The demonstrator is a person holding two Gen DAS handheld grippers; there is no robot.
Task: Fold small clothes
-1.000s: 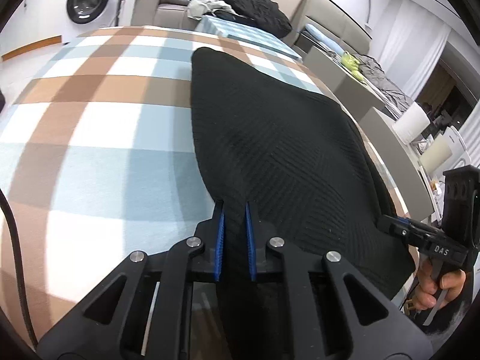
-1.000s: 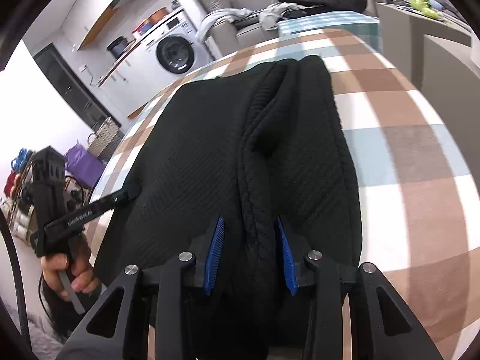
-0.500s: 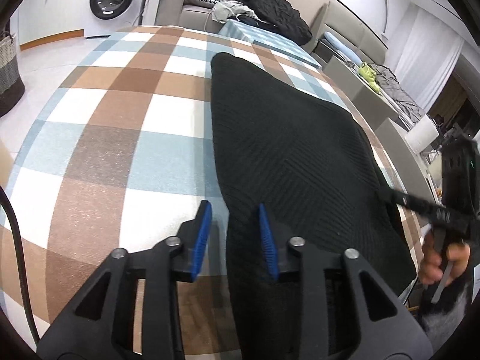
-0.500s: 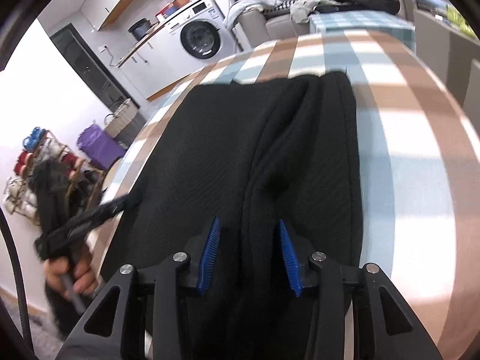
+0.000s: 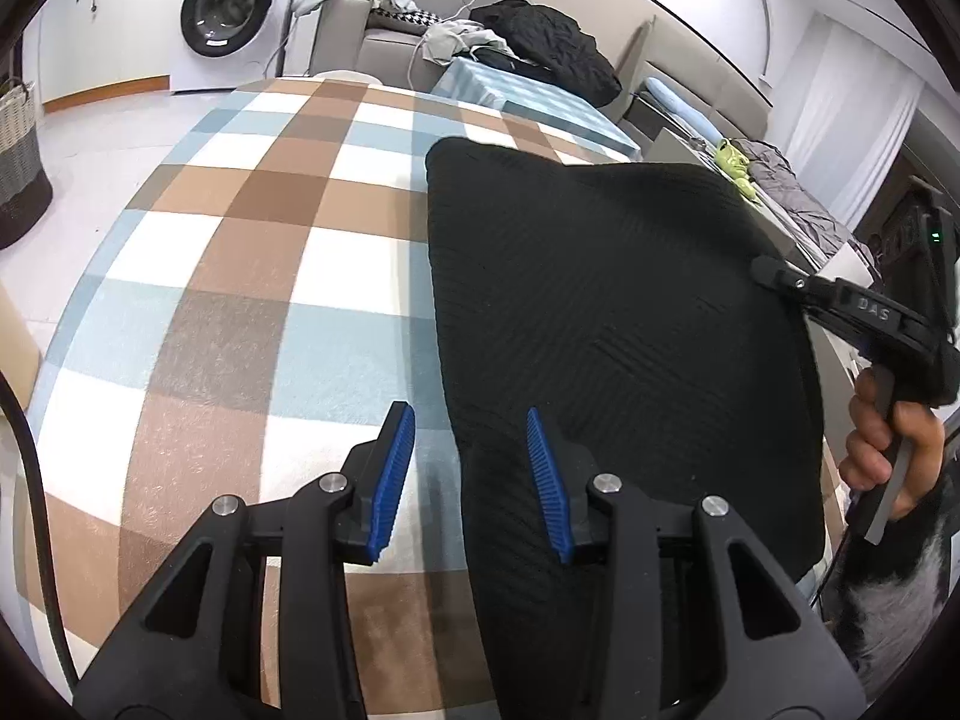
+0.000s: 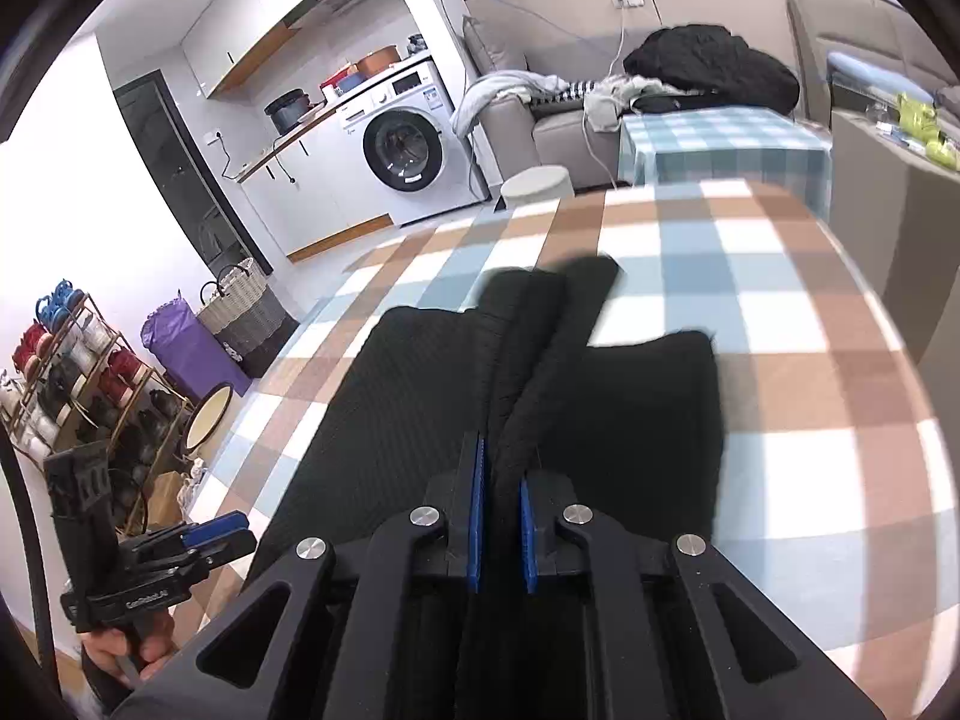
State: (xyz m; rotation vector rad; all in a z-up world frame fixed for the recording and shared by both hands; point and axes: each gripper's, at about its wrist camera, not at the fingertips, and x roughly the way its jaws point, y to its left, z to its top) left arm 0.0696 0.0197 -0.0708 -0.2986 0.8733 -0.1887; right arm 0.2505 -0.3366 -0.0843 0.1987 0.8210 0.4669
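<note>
Your right gripper is closing on the black garment; your left gripper hangs open over the checked tablecloth, washing machine behind.

Left tool released; right tool clamping garment

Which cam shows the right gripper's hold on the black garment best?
Right wrist: the right gripper is closing, its pads on a raised ridge of the garment. Left wrist shows that gripper only side-on at the garment's edge, its pads hidden.
</note>
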